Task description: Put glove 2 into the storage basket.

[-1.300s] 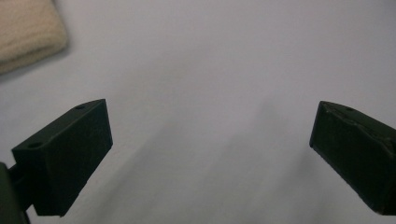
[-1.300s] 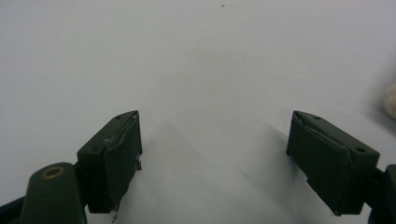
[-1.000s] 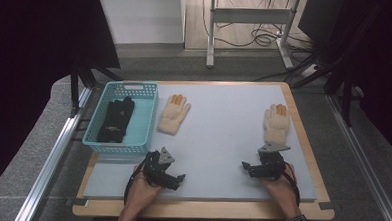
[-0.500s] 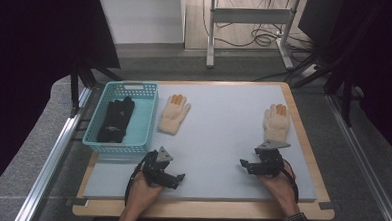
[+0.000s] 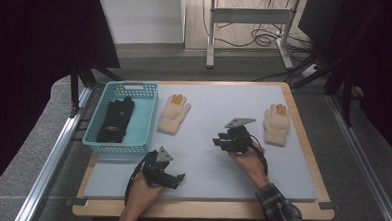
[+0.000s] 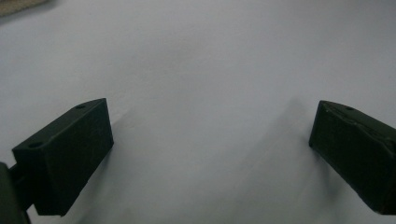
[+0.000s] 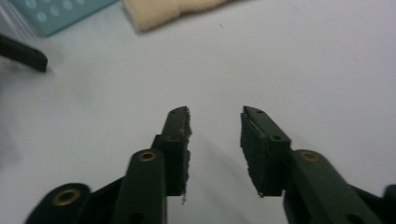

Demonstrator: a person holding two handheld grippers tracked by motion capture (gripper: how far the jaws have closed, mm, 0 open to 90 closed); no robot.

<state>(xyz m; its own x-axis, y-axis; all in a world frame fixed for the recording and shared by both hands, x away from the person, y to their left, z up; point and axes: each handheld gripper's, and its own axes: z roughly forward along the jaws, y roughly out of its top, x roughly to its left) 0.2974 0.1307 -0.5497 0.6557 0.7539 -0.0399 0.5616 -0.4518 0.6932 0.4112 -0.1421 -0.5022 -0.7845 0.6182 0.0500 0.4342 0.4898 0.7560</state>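
On the pale mat [image 5: 202, 141], two cream gloves lie flat: one [image 5: 174, 113] just beside the teal basket [image 5: 144, 119], the other [image 5: 276, 124] near the right edge, close behind the right gripper [image 5: 221, 140]. That gripper's jaws have just been closing and now stand narrow, nothing between them; it faces the basket-side glove. Left gripper [image 5: 177, 178] rests wide open over bare mat. Gloves look soft, light, limp knit; likely best pinched at the cuff or a fold. Dark glove [image 5: 116, 119] in basket: shape hard to make out.
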